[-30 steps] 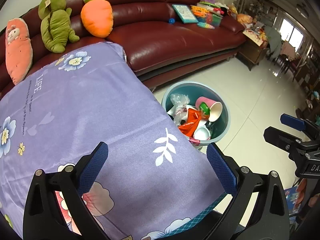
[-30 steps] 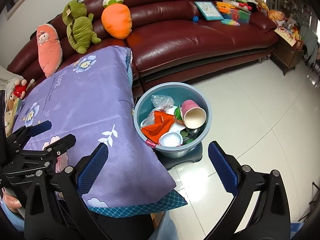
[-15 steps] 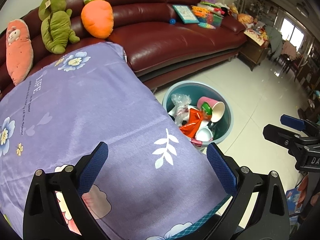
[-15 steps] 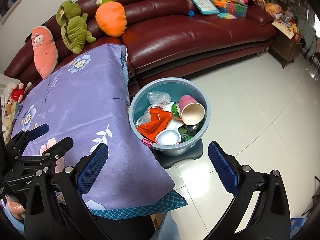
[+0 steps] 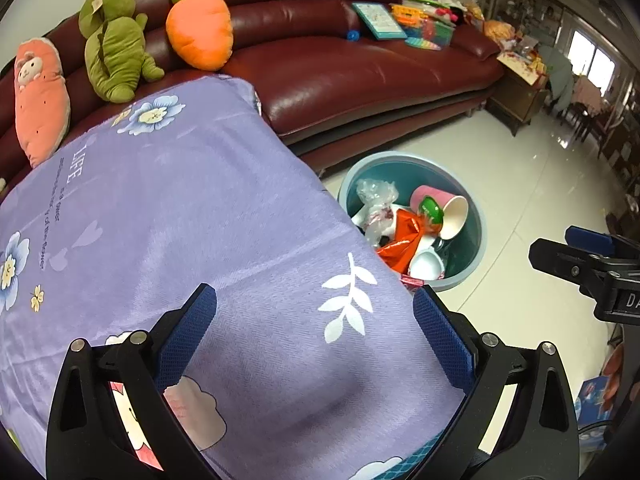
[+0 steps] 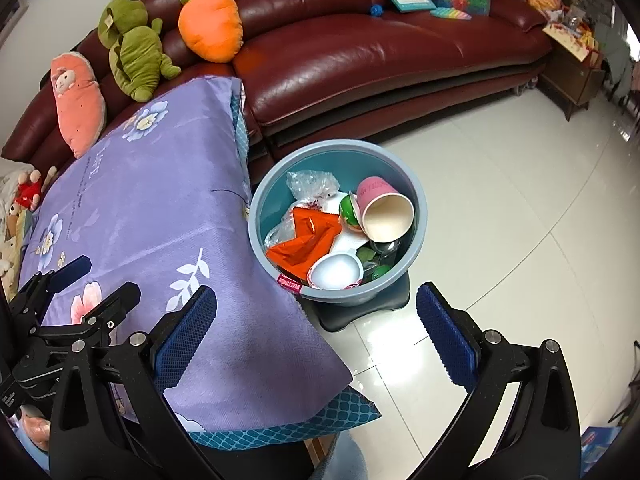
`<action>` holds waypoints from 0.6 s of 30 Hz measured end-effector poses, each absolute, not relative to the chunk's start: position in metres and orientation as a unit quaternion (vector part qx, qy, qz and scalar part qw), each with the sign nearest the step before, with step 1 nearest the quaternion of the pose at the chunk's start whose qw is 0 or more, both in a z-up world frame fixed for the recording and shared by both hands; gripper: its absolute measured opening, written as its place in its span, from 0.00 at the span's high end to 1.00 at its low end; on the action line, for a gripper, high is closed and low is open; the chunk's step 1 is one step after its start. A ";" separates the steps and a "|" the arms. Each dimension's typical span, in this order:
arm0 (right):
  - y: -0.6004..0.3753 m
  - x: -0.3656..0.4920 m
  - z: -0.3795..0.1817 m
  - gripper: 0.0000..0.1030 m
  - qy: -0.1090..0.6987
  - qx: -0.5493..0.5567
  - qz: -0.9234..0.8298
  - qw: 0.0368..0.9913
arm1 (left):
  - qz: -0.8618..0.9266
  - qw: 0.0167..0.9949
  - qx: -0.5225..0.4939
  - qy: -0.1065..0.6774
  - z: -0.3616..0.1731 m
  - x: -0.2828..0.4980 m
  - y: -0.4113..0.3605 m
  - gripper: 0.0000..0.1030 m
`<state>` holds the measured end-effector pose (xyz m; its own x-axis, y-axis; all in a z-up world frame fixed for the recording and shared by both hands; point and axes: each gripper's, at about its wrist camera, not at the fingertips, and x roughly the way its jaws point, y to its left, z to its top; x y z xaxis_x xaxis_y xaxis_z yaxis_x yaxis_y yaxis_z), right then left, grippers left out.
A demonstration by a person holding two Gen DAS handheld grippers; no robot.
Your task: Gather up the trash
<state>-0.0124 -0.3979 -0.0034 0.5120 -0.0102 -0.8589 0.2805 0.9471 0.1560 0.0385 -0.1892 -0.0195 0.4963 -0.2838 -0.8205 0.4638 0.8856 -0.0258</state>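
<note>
A: Where is the trash?

B: In the blue basin [image 6: 337,222], which stands on the white floor [image 6: 500,216] just beside the edge of the purple flowered cloth [image 6: 152,216]. Inside lie a pink paper cup [image 6: 385,210] on its side, an orange wrapper [image 6: 308,240], a crumpled clear plastic bag [image 6: 312,184], a white bowl [image 6: 335,271] and a green ball [image 6: 348,210].

A: And the left gripper [image 5: 314,340]?

B: It hovers over the cloth, jaws spread wide, nothing between the blue pads [image 5: 188,336].

A: The right gripper [image 6: 316,340]?

B: Also wide open and empty, above the cloth's near corner and the floor, with the basin just ahead of it.

A: Anything behind?

B: A dark red leather sofa [image 6: 360,52] with an orange carrot cushion [image 6: 210,26], a green plush toy [image 6: 134,50] and a pink plush toy [image 6: 78,104].
</note>
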 end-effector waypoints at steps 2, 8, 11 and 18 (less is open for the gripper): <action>-0.399 -0.011 -0.007 0.07 0.490 0.141 -0.085 0.856 | -0.216 0.859 0.100 0.454 -0.022 0.040 -0.190 0.04; -0.400 -0.006 -0.011 0.07 0.494 0.143 -0.086 0.853 | -0.212 0.857 0.104 0.457 -0.029 0.043 -0.191 0.04; -0.401 -0.005 -0.013 0.07 0.496 0.144 -0.085 0.852 | -0.212 0.856 0.104 0.459 -0.031 0.044 -0.191 0.04; -0.403 -0.002 -0.020 0.07 0.502 0.146 -0.085 0.848 | -0.209 0.854 0.108 0.464 -0.036 0.047 -0.192 0.04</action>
